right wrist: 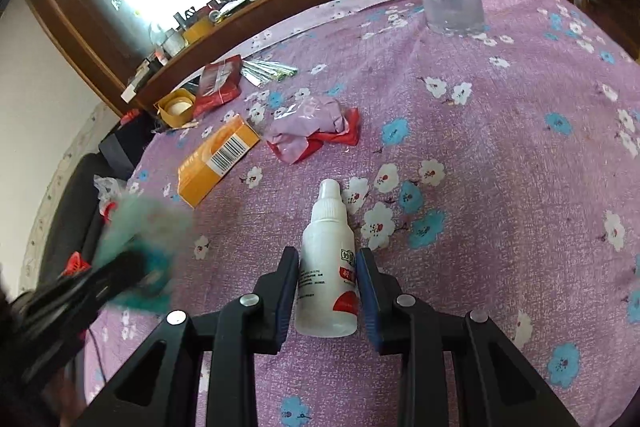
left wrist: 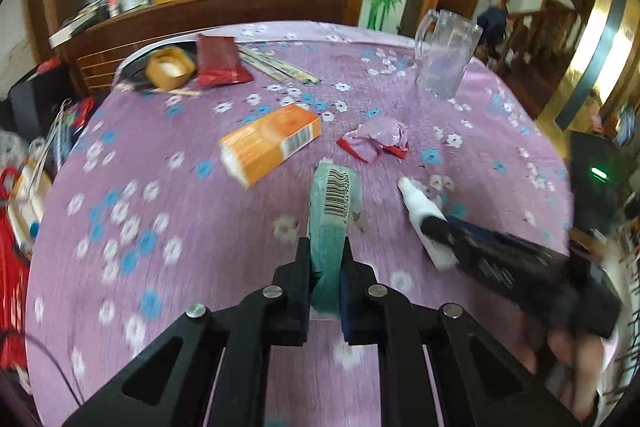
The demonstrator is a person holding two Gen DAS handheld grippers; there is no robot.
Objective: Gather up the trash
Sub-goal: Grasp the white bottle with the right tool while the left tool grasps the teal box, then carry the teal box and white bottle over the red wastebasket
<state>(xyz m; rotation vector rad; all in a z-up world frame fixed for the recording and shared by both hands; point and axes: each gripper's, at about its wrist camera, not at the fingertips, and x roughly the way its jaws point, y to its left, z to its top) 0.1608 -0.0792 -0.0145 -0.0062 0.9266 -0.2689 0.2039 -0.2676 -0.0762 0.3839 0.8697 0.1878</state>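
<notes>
My left gripper [left wrist: 325, 245] is shut on a flattened teal packet [left wrist: 334, 211] with a barcode, held above the purple flowered tablecloth [left wrist: 160, 267]. In the right wrist view that packet [right wrist: 144, 227] is a blur at the left. A white plastic bottle [right wrist: 326, 263] with a red label lies pinched in my right gripper [right wrist: 329, 259], which is shut on it; the left wrist view shows the same bottle [left wrist: 420, 215] at the right. An orange carton [left wrist: 270, 143] and a crumpled pink-and-red wrapper [left wrist: 376, 141] lie on the cloth farther off.
A clear plastic jug [left wrist: 446, 55] stands at the table's far right. A red pouch [left wrist: 220, 61], a yellow tub [left wrist: 170, 67] and some sticks [left wrist: 280, 65] lie at the far left edge. A cluttered wooden sideboard [left wrist: 200, 7] stands behind. Bags sit beyond the left edge.
</notes>
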